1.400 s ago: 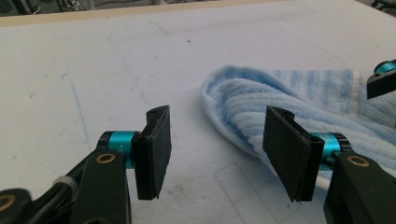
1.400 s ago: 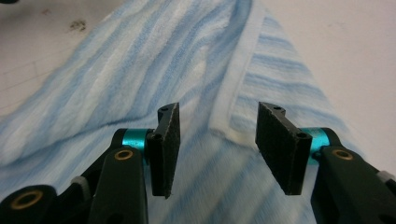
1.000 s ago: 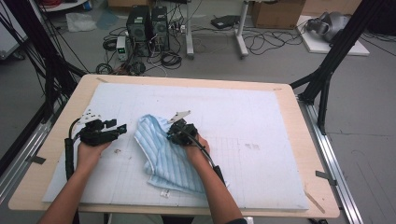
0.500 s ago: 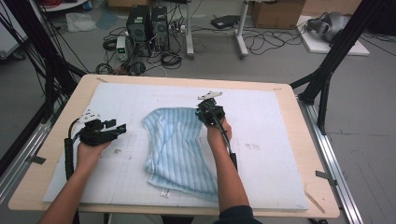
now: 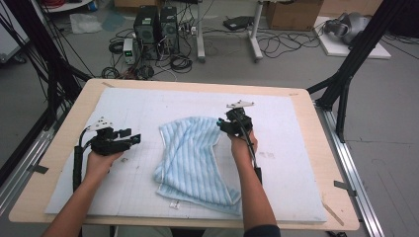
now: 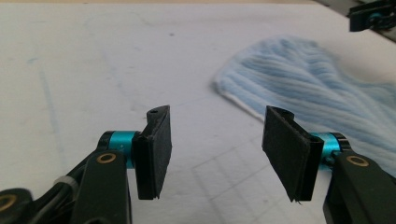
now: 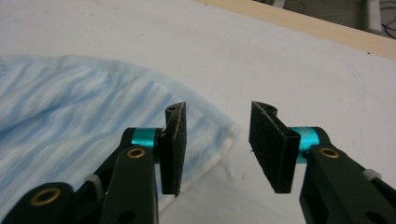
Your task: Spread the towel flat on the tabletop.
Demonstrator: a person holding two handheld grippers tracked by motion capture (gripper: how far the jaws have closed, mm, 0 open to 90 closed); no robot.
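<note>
The towel [image 5: 195, 160] lies partly unfolded on the white mat [image 5: 296, 163] in the middle of the table [image 5: 64, 148]. The right gripper [image 5: 228, 123] sits at its far right corner, fingers just opened and empty. The left gripper [image 5: 129, 139] rests well apart, fingers open, holding nothing.

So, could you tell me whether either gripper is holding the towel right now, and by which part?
Nothing is held. The right gripper has just been opening, with the blue striped towel corner lying beside its fingers. The left gripper is open over the mat.
</note>
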